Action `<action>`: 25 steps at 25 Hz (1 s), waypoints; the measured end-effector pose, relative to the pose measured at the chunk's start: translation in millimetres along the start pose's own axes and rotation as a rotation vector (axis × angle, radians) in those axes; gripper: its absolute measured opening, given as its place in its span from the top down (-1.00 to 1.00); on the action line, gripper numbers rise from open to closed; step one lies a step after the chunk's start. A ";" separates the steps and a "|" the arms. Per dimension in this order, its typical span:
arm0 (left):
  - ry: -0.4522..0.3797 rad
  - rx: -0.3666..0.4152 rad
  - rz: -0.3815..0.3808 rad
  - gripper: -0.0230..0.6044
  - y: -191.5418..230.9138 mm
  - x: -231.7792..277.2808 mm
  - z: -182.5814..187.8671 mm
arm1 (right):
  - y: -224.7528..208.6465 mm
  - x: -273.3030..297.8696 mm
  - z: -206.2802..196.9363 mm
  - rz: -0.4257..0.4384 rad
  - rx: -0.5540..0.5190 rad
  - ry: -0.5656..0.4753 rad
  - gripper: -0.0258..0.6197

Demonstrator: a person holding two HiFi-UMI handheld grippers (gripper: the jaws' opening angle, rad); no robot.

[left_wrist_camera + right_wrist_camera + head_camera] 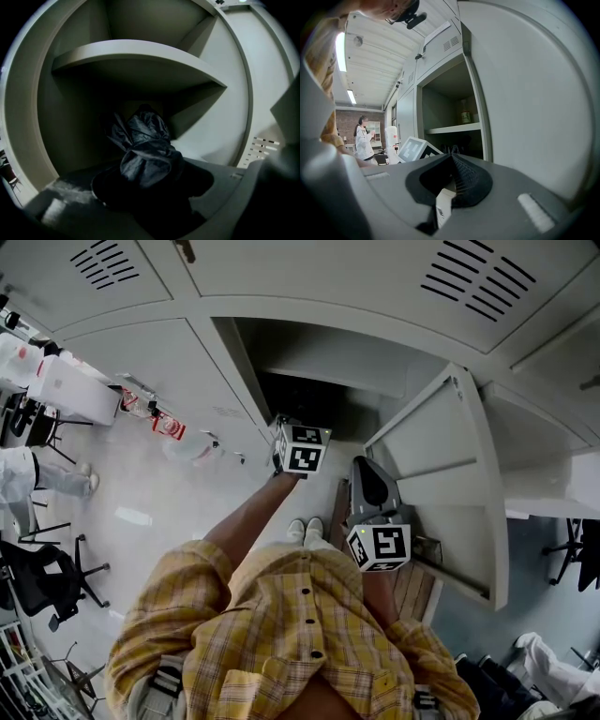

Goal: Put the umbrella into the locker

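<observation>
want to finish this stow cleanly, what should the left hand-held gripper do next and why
Probably lower the left hand-held gripper slightly, so the umbrella rests on the floor of the locker before release. Its jaws are shut on the umbrella, which reaches in under the shelf but looks unsupported at its far end.

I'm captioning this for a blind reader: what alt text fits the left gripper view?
The left gripper is shut on a folded dark umbrella, whose far end reaches into an open grey locker. The umbrella sits in the shadowed compartment beneath a shelf.
</observation>
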State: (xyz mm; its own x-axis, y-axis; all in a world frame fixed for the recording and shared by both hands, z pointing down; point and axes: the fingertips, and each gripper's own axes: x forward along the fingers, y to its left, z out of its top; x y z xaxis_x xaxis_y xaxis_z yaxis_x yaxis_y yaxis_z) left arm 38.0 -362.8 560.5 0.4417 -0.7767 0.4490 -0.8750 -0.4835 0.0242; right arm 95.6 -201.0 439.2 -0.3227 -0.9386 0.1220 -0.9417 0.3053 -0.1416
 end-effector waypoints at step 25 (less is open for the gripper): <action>0.032 -0.063 -0.028 -0.01 2.3 19.2 -7.4 | -0.3 -4.3 1.0 -0.011 -0.006 -0.001 0.94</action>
State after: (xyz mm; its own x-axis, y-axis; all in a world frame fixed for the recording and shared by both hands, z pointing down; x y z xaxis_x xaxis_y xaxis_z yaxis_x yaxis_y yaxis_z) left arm 43.0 -375.9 575.8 0.4605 -0.7493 0.4760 -0.8735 -0.4780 0.0926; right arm 97.4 -197.2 437.8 -0.3120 -0.9421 0.1226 -0.9458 0.2957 -0.1344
